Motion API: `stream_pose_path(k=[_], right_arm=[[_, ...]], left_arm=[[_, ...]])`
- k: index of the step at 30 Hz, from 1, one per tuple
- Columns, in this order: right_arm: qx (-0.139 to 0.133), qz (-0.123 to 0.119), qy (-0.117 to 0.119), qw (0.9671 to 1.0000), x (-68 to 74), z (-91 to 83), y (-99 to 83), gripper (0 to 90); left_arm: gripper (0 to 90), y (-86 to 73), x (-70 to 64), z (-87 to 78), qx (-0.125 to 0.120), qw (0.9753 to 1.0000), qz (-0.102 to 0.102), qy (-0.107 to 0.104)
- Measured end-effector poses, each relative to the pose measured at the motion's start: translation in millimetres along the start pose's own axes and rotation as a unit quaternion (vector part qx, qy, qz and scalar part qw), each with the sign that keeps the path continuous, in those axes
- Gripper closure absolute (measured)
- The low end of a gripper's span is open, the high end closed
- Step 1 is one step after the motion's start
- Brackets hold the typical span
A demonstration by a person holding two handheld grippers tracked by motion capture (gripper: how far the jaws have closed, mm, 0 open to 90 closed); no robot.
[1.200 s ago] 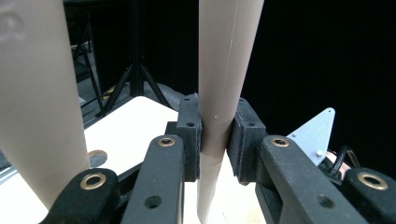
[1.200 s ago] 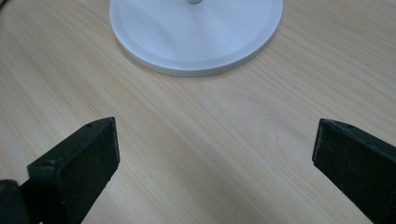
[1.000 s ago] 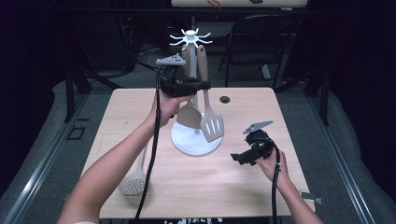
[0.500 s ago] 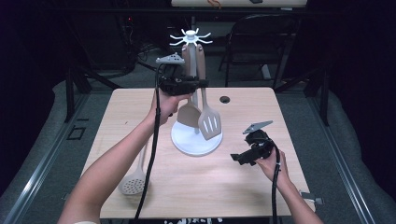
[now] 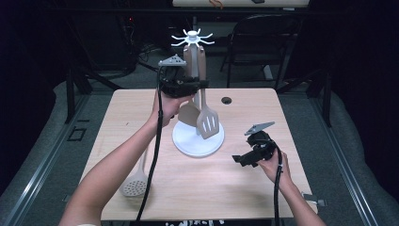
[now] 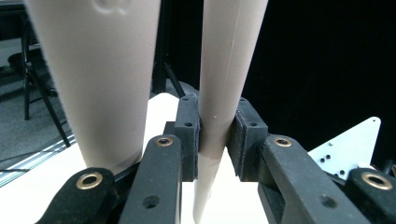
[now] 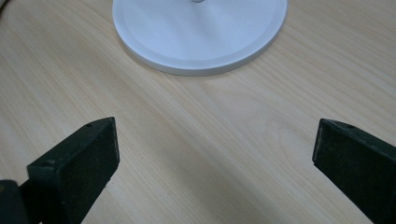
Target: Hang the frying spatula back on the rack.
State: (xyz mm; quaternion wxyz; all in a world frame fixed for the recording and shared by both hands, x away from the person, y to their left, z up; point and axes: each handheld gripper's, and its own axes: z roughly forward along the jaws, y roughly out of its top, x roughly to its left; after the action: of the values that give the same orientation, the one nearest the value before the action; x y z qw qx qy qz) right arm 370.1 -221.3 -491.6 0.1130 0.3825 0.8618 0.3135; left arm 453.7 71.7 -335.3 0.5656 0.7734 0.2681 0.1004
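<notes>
Left gripper (image 5: 200, 84): I am holding it raised above the far half of the counter, beside the stand's post; its fingers (image 6: 187, 135) are clamping a tapered beige handle from both sides.

Gripped thing: the beige plastic slotted turner (image 5: 207, 121) is hanging at the white utensil stand with a round base and a ring of hooks on top (image 5: 194, 40). In the left gripper view its handle (image 6: 224, 84) is running between the pads, wide above and narrowing downward.

Long axis: the turner is standing close to upright, handle up toward the hooks, slotted blade pointing down and hanging over the stand's white disc base (image 5: 186, 141). I cannot tell whether its handle end is sitting on a hook.

Neighbour: a second beige spatula with a solid blade (image 5: 189, 113) is hanging just beside the turner, on its left in the high view; its broad handle (image 6: 98, 79) is showing next to the gripped one.

Right gripper (image 5: 239, 160): I am keeping it low over the near right part of the light wooden counter (image 5: 291, 141), fingers (image 7: 79, 158) spread wide and gripping nothing, aimed at the base (image 7: 201, 32).

Also on the counter: a pale skimmer spoon with a perforated round head (image 5: 134, 183) is lying near the front left, handle pointing away from me.
</notes>
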Motion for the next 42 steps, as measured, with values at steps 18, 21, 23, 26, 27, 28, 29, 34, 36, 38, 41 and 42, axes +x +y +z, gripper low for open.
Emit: stream_pose_path(k=[18, 21, 23, 26, 27, 28, 29, 34, 36, 38, 41, 42], right_arm=[[0.009, 0.0, 0.002, 1.0, 0.2, 0.9, 0.3, 0.5], [0.009, 0.001, 0.001, 1.0, 0.3, 1.1, 0.1, 0.5], [0.008, 0.001, 0.001, 1.0, 0.4, 1.4, -0.1, 0.5], [0.006, 0.0, -0.002, 1.0, 0.7, 1.9, -0.1, 0.5], [0.006, -0.003, 0.0, 1.0, 0.4, 2.0, 0.0, 0.5], [0.004, 0.001, 0.0, 1.0, 0.8, 2.2, -0.2, 0.5], [0.004, 0.001, 0.0, 1.0, 0.7, 2.1, -0.2, 0.5], [0.008, 0.002, 0.0, 1.0, -0.2, 1.8, -0.6, 0.5], [0.009, 0.0, 0.001, 1.0, -0.5, 2.1, -0.4, 0.5], [0.012, -0.001, 0.001, 0.9999, -0.7, 2.3, -0.2, 0.5], [0.014, 0.004, 0.003, 0.9999, -0.4, 2.6, 0.0, 0.5], [0.014, 0.004, 0.003, 0.9999, -0.4, 2.8, -0.1, 0.5]], left_arm=[[56.2, -14.1, -8.8, -8.1, 0.004, 0.9994, 0.008, 0.034], [48.1, -18.2, -11.6, -9.2, 0.011, 0.9991, 0.011, 0.039], [45.2, -21.2, -12.9, -10.9, 0.012, 0.9989, 0.014, 0.042], [43.3, -25.1, -13.2, -15.2, 0.016, 0.9989, 0.017, 0.041], [43.0, -26.3, -12.6, -17.4, 0.016, 0.9991, 0.017, 0.037], [42.3, -27.6, -12.3, -19.4, 0.013, 0.9991, 0.015, 0.038], [41.5, -28.5, -11.8, -22.1, 0.016, 0.9991, 0.016, 0.037], [42.2, -31.7, -7.6, -35.6, 0.007, 0.9991, 0.012, 0.041], [44.3, -31.9, -4.9, -41.6, 0.004, 0.999, 0.011, 0.042], [46.7, -31.6, -2.6, -47.4, -0.001, 0.999, 0.01, 0.043], [50.0, -30.4, 0.7, -56.1, -0.011, 0.9987, 0.013, 0.048], [51.8, -30.0, 1.7, -58.6, -0.015, 0.9987, 0.012, 0.048]])
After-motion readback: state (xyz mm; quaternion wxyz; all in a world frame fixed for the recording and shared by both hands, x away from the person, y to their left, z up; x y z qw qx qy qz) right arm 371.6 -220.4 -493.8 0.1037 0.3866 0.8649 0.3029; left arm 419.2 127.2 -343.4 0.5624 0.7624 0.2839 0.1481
